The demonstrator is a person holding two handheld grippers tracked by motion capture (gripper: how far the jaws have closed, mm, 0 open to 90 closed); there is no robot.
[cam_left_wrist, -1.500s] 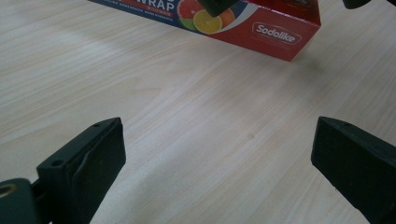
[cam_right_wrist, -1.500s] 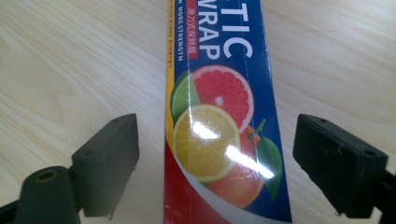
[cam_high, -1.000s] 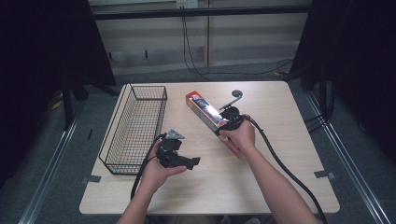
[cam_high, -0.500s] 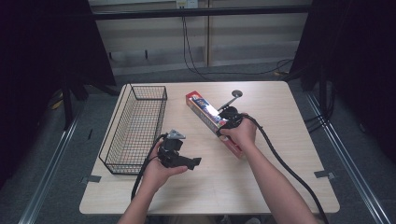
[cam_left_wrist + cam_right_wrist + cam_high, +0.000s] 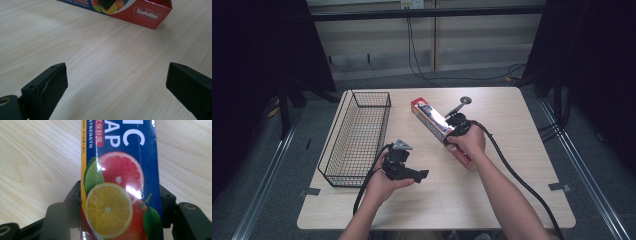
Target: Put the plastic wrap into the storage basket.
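Right gripper fingers just closed onto one cling-wrap box — left gripper fingers apart, one basket.

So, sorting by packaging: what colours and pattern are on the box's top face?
Blue with citrus slices and white lettering on the box; clearest in the right gripper view.

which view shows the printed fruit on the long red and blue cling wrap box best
The right gripper view: the long red and blue cling wrap box shows its lemon, lime and grapefruit print up close. The left gripper view catches its red end with a logo. The high view shows the whole box small on the wooden table.
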